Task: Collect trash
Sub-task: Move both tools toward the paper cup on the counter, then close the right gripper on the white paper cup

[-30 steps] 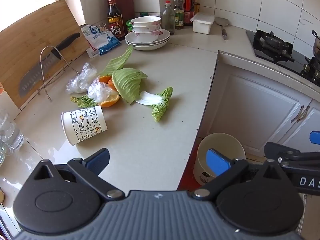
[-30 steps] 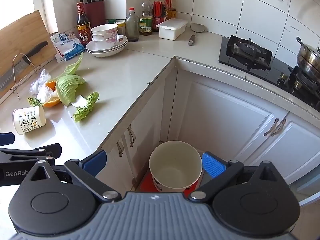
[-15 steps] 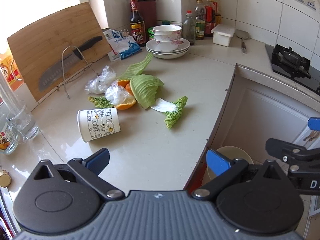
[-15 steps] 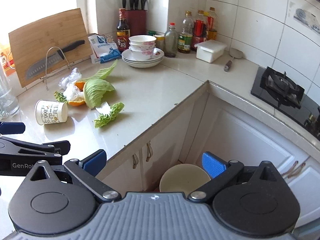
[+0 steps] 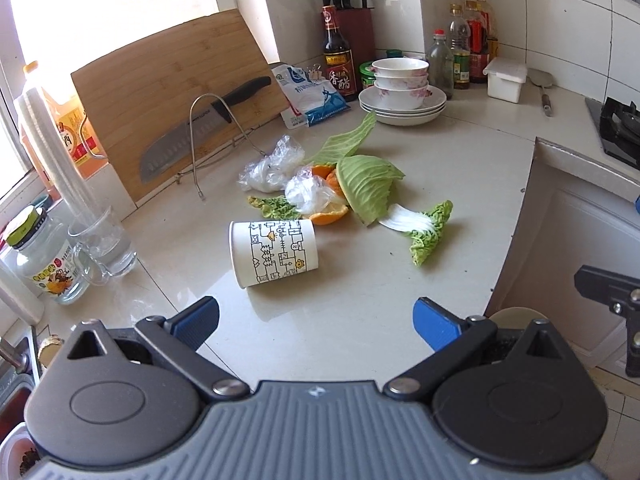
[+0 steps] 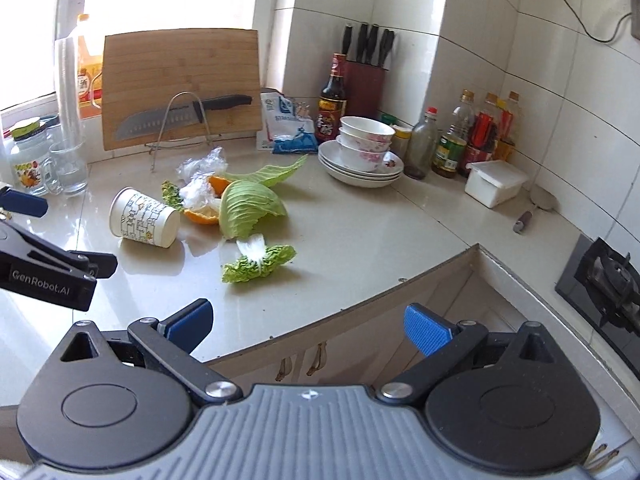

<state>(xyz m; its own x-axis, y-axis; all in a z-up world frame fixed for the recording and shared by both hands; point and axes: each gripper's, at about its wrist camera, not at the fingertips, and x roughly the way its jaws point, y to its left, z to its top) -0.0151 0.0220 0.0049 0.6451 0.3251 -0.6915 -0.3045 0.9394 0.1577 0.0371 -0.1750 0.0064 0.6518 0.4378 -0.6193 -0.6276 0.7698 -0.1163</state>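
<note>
Left tongs point(image 5: 316, 316) spread wide and empty, poised above the surface point(image 5: 360, 300) just short of the toppled paper cup point(image 5: 274, 252); right tongs point(image 6: 307, 326) likewise spread and empty, hanging past the surface edge point(image 6: 360, 304) over the cupboard fronts. Trash clustered mid-surface: cup on its side, orange peel point(image 5: 328, 214) touching crumpled plastic wrap point(image 5: 308, 194), cabbage leaf point(image 5: 368, 186) overlapping the peel, a smaller leaf point(image 5: 428, 232) lying apart toward the edge. Probably best taken cup first, gripped across its wall lightly, being thin and easily crushed. Open room in front of the cup and rightward; crowding behind from the knife rack point(image 5: 200, 140) and stacked bowls point(image 5: 402, 84), glasses point(image 5: 104, 244) near on the left.
</note>
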